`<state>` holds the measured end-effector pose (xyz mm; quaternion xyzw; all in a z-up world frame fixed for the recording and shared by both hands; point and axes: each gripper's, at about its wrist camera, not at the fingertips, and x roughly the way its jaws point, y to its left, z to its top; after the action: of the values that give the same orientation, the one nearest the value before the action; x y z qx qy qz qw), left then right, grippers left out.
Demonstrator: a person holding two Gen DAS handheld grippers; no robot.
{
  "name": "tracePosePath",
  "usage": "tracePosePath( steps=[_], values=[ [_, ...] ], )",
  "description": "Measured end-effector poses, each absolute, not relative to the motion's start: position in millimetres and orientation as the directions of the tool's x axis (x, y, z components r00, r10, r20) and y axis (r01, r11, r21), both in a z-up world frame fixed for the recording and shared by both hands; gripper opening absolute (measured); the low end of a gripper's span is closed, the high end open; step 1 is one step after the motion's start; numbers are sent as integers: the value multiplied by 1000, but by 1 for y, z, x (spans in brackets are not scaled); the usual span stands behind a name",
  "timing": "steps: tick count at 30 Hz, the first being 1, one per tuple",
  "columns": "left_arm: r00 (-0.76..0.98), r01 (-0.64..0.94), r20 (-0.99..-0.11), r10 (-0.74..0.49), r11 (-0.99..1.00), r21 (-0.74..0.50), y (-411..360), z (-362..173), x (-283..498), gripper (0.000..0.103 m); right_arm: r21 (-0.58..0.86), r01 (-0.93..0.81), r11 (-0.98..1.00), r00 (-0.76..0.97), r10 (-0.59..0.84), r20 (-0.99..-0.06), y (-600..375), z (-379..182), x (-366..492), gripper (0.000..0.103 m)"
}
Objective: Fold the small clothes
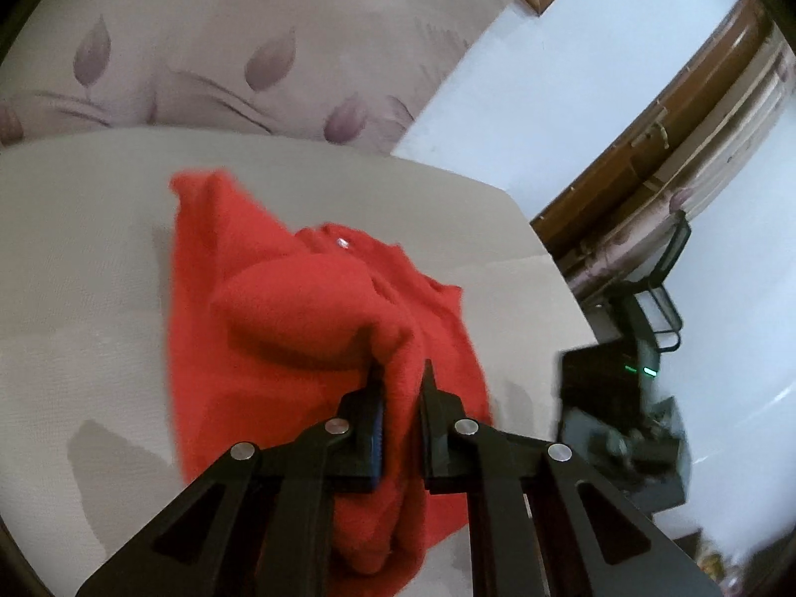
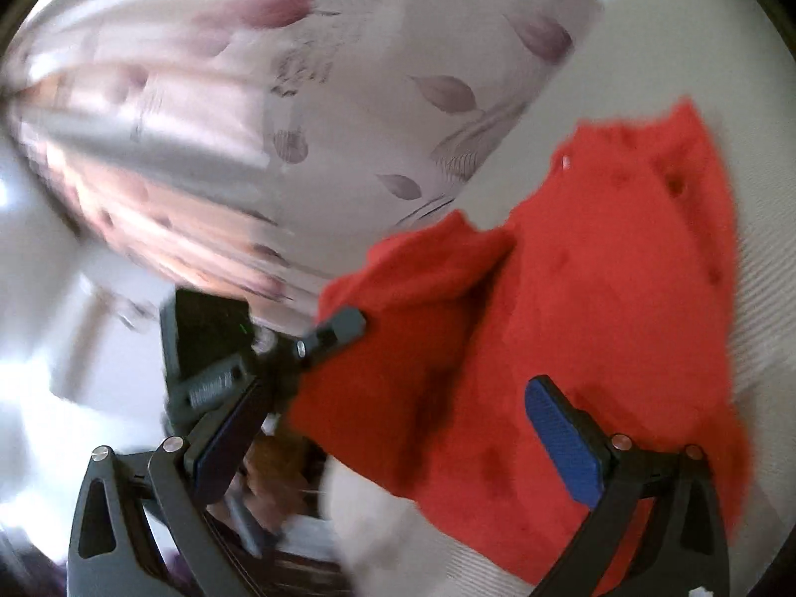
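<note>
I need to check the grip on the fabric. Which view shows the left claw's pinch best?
The left wrist view: the left claw is shut on a fold of the red garment, seen close up. The right wrist view shows that claw only blurred, at the garment's edge.

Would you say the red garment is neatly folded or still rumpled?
Rumpled: the red garment lies bunched on the table, one fold pinched in the left tongs.
</note>
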<state>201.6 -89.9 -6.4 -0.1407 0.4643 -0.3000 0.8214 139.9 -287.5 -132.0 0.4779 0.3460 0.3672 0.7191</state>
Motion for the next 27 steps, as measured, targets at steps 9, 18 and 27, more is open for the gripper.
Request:
tracePosePath(
  steps=[9, 18, 27],
  values=[
    [326, 462, -610, -723, 684, -564, -134, -29, 181, 11, 989, -149, 28, 482, 875, 48, -296, -151, 163, 103],
    [382, 555, -526, -760, 644, -526, -120, 4, 144, 51, 993, -113, 42, 464, 886, 15, -295, -146, 174, 103],
    [444, 509, -584, -680, 727, -460, -74, -40, 118, 54, 930, -66, 361, 364, 877, -314, -267, -125, 186, 100]
  ],
)
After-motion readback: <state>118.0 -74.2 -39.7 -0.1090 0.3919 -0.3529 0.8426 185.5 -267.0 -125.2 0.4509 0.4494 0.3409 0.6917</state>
